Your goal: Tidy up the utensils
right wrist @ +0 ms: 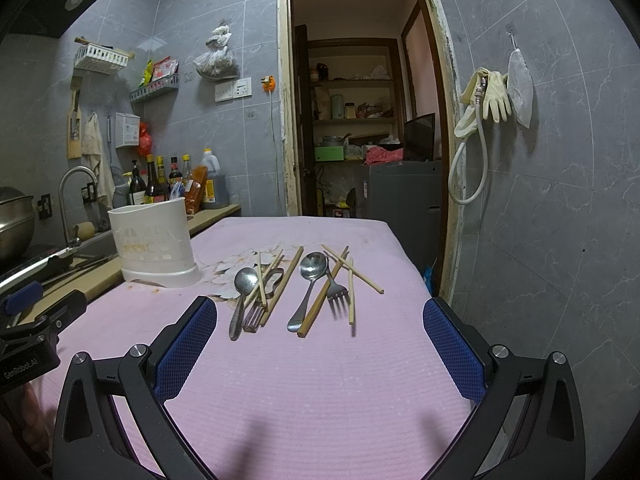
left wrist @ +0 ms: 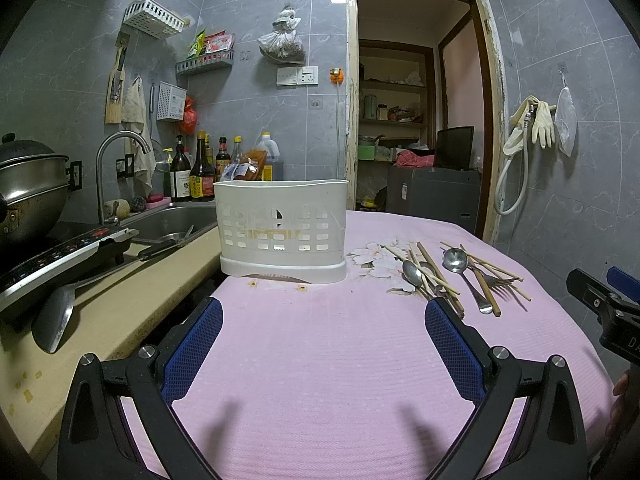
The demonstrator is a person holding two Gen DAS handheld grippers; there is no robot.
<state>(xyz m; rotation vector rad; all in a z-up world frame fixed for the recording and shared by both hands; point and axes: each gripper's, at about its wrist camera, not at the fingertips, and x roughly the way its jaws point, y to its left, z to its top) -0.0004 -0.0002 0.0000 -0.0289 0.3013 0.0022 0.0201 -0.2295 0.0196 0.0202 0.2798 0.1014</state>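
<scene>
Loosely heaped beside white slotted holder (left wrist: 280, 228): steel spoons (right wrist: 312, 268), fork (right wrist: 335, 290), wooden chopsticks (right wrist: 352, 268); bare pink cloth (right wrist: 320, 380) between both grippers' (left wrist: 324, 344) (right wrist: 320, 344) spread jaws.

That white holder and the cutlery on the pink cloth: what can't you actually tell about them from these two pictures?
- White holder: its inside is hidden by its own wall in both views, so dividers or contents cannot be told.
- Left pile: in the right wrist view the chopsticks cross over a spoon and a fork, so an exact count is unsure.
- Left wrist view: the left gripper has one pad covering the near ends of that pile.
- Right gripper: open, empty.
</scene>
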